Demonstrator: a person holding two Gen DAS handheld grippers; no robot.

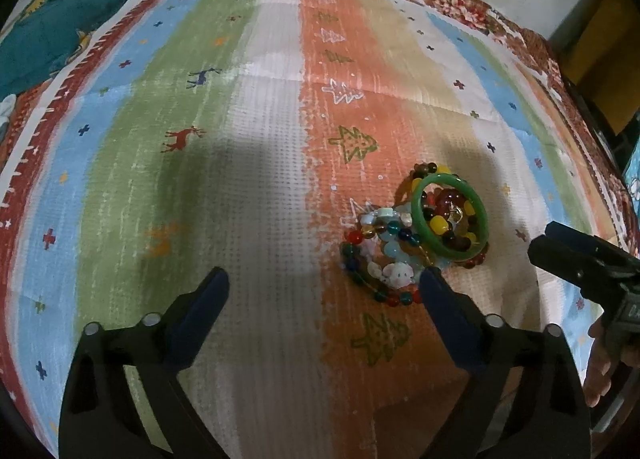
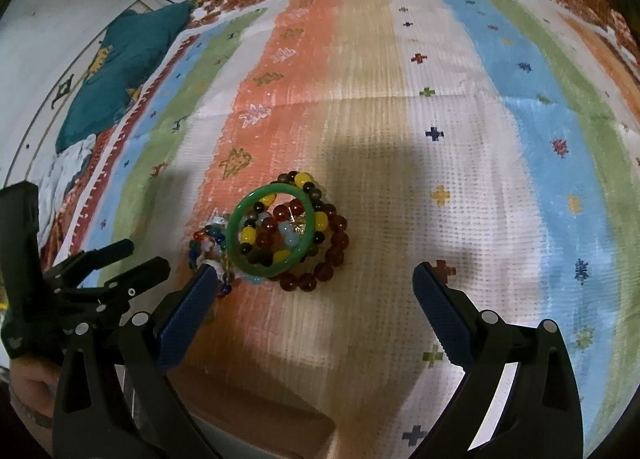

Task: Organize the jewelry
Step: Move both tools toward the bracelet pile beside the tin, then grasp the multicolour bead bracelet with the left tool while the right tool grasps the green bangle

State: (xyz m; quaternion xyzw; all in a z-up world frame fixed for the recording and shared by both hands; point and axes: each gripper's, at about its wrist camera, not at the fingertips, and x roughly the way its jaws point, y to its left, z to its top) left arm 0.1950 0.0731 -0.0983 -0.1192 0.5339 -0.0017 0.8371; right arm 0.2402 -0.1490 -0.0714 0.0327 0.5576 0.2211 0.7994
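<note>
Green bangle (image 2: 267,233) atop bead bracelets (image 2: 320,247) on striped cloth (image 2: 480,179); both claws (image 1: 324,283) (image 2: 310,279) wide, empty.

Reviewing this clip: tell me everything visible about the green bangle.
The green bangle is one smooth, glossy closed ring, jade-like or glassy in look, with no clasp visible. It rests slightly tilted atop the heap of beaded bracelets, whose yellow, dark and red beads show through its opening. The heap lies on the striped mat, at its orange stripe. Neither gripper touches it; both are open.

A green bangle (image 2: 269,234) lies flat atop piled bead bracelets (image 2: 320,247) on the bed's orange stripe.
</note>
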